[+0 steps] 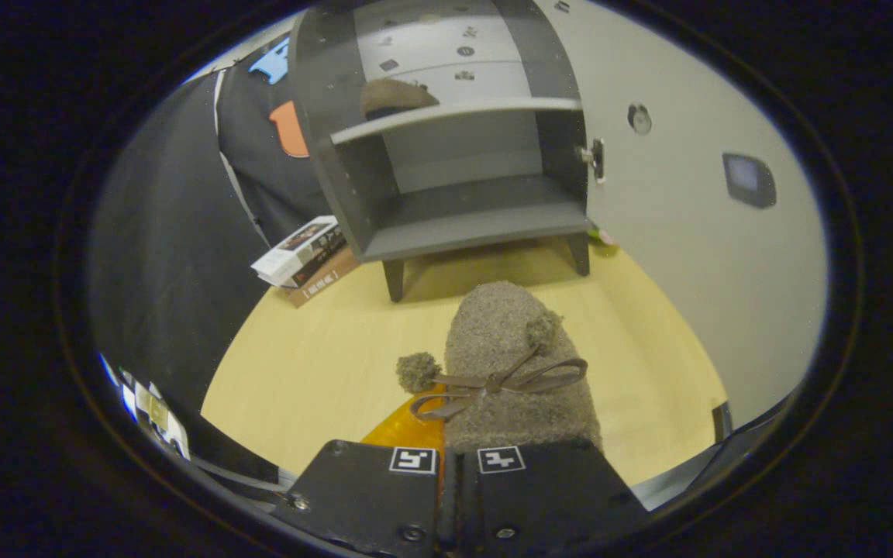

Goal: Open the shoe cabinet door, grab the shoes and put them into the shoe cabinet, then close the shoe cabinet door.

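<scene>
A grey-brown felt shoe (505, 364) with a brown bow and two pompoms juts forward from my gripper (458, 459), hanging above the wooden floor. The fingers are shut on its heel end, and an orange sole edge (408, 430) shows beside the left finger. Beyond the shoe stands the grey shoe cabinet (462, 225) on short legs, with its door (694, 232) swung wide open to the right. A second shoe (396, 97) of the same colour lies on the upper shelf. The lower shelf (477, 213) is bare.
A stack of books (305, 260) lies on the floor left of the cabinet. The open door carries a round knob (639, 118) and a dark square tag (749, 180). Pale wooden floor (315, 364) stretches between me and the cabinet.
</scene>
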`<state>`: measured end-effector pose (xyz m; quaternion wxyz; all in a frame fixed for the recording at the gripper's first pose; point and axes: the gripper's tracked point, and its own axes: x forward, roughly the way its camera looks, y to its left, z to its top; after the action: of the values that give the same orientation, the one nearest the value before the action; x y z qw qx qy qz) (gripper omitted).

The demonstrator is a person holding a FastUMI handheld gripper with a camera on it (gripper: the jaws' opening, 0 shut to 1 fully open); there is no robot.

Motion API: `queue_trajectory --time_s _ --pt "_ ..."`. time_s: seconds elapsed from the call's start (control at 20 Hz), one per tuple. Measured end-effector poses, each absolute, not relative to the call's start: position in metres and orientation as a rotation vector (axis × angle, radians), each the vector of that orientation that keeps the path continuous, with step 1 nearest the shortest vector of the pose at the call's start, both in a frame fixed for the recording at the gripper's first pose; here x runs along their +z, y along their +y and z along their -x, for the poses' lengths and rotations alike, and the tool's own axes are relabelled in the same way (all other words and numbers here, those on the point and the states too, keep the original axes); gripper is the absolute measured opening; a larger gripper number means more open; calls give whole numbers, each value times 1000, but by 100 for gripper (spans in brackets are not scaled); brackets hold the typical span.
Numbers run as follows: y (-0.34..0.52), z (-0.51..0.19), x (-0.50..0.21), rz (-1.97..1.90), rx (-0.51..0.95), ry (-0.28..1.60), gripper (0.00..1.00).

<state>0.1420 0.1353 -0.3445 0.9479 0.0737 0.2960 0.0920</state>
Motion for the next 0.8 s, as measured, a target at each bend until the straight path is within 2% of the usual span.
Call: queue_trajectory --time_s 0.35,0.8 --pt "136 -150 -197 -119 192 379 6" --pt "139 -241 -76 -58 175 195 7"
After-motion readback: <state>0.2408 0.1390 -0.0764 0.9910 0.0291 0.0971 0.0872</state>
